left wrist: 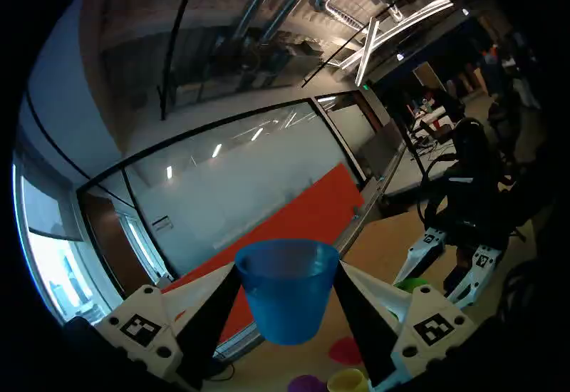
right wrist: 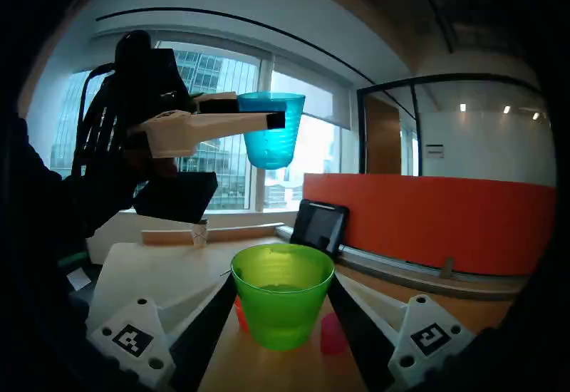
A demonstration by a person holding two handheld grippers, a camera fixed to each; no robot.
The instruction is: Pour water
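A translucent blue cup (left wrist: 288, 299) stands upright between my left gripper's (left wrist: 287, 272) two fingers, which press on its sides. In the right gripper view the same blue cup (right wrist: 271, 132) hangs high in the left gripper (right wrist: 260, 112), up and to the left of the green cup. My right gripper (right wrist: 283, 281) is shut on that bright green cup (right wrist: 283, 310), held upright low over the wooden table (right wrist: 235, 363). A darker level shows inside it; I cannot tell if it is water. The left gripper view shows the right gripper (left wrist: 426, 283) farther off with a sliver of green cup (left wrist: 412, 284).
Pink (left wrist: 345, 350), purple (left wrist: 306, 383) and yellow (left wrist: 348, 380) cups sit on the table below the left gripper. Pink cups (right wrist: 332, 333) stand behind the green one. A dark tablet (right wrist: 322, 227) leans at the table's far edge, and a small paper cup (right wrist: 199, 235) sits on the window ledge.
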